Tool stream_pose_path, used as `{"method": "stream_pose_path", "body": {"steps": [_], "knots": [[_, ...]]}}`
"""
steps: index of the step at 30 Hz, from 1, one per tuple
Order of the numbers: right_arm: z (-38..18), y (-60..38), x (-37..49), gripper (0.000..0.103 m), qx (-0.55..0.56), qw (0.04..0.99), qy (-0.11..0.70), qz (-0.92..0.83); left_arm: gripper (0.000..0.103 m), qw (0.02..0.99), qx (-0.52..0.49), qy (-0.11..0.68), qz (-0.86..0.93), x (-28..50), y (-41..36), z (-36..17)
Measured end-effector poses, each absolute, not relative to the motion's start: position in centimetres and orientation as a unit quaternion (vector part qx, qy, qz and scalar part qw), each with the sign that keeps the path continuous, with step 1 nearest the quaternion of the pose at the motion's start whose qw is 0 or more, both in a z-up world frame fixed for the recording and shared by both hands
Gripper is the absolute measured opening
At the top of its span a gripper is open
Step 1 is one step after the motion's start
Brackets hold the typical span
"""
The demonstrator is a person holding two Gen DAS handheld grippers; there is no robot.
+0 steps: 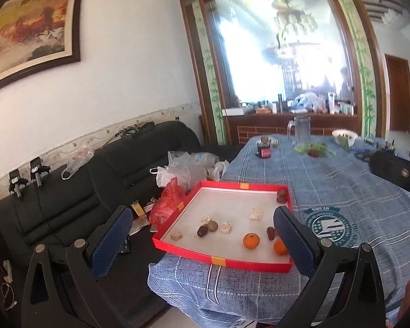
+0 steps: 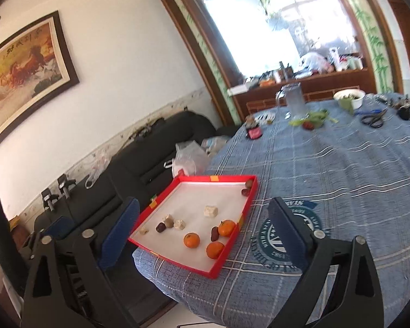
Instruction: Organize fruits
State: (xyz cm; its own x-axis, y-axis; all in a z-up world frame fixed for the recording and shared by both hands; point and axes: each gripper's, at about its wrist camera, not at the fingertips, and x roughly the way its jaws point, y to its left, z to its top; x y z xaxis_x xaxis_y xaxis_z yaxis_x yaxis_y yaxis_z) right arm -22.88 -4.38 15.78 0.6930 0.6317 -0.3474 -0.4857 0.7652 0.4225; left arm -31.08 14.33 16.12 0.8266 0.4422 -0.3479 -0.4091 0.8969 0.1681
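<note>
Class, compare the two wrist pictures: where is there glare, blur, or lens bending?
Left wrist view: window washed out by glare, painting frame bowed by the lens. Right wrist view: same glare at the window, jug and far tablecloth smeared.

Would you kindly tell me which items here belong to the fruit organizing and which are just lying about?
Belongs to the job: red tray, three oranges, dark dates, pale pieces.

Just lying about: glass jug, white bowl, scissors, plastic bags, sofa.
</note>
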Motion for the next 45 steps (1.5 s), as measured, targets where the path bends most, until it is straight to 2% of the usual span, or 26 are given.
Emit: {"method": "stream_pose_path", "body": {"steps": [3,10,16,27,45], "knots": [[16.8,-5.5,-25.4,0.103,0.151,0.92,0.211,0.294,0.103,0.957,0.036,0.183,0.222,-32.2,14.5,16.6],[16.3,-5.8,-29.2,0.103,0.125,0.94,0.123,0.291,0.103,0.953,-0.005,0.188,0.235,-31.7,15.6,16.4],[14.9,-4.1,-28.3,0.103,0.1,0.946,0.146,0.273,0.103,0.951,-0.002,0.197,0.24,-31.8,15.9,15.6],[15.0,-3.5,-29.8,0.103,0.077,0.953,0.126,0.265,0.103,0.95,-0.01,0.196,0.241,-32.2,16.6,15.5],[14.9,-3.0,-29.4,0.103,0.072,0.948,0.145,0.274,0.103,0.961,0.003,0.193,0.2,-32.4,15.8,14.9]]}}
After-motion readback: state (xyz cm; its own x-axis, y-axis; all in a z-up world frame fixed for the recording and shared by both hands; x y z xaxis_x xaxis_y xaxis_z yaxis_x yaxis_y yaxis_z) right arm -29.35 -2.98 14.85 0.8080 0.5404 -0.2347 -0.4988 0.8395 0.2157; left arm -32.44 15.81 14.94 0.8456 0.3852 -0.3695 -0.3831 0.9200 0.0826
